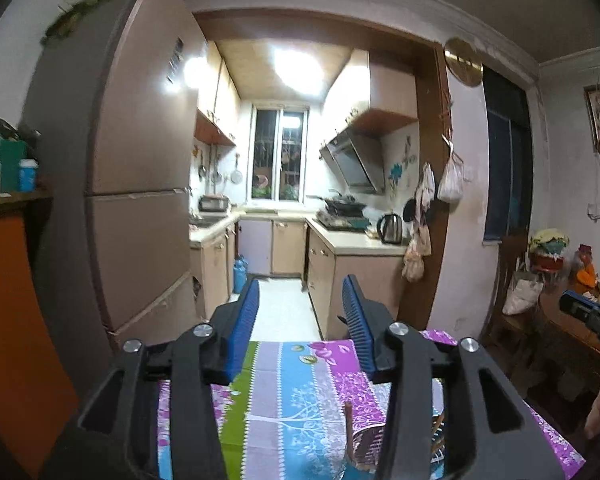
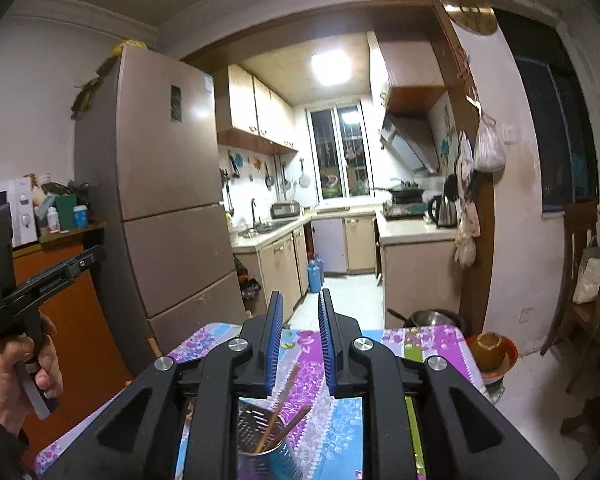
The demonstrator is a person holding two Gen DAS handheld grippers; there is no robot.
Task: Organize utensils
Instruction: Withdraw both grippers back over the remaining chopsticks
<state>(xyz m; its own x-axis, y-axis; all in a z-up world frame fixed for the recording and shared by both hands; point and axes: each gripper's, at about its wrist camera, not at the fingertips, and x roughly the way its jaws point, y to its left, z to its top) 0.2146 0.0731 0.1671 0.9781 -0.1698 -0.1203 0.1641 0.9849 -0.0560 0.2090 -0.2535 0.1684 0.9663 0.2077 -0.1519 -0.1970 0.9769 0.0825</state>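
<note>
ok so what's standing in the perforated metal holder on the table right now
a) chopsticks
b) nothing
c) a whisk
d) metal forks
a: in the right wrist view, thin wooden chopsticks lean out of the perforated metal holder, just below the open right hand-held gripper.

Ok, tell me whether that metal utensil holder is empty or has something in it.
Not empty: the perforated metal holder stands upright on the tablecloth with chopsticks leaning out of it.
</note>
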